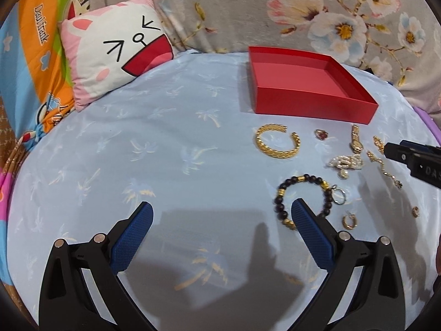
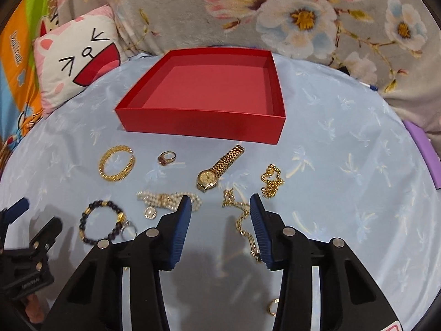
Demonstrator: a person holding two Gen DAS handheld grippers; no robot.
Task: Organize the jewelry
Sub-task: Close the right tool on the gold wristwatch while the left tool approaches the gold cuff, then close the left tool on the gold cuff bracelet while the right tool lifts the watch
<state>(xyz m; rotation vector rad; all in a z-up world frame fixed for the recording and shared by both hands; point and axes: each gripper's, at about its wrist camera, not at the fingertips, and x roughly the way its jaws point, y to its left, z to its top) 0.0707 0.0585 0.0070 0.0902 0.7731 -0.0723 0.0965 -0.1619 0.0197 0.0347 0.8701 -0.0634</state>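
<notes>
My right gripper point(image 2: 220, 207) hung parted and empty over the blue cloth point(image 2: 344, 165), a thin gold chain point(image 2: 242, 226) lying just inside its right finger, untouched. The gold watch point(image 2: 217, 169) lay just beyond, before the red box point(image 2: 201, 124). My left gripper point(image 1: 222, 215) gaped wide, empty, its right finger overlapping the dark bead bracelet point(image 1: 303, 198).
</notes>
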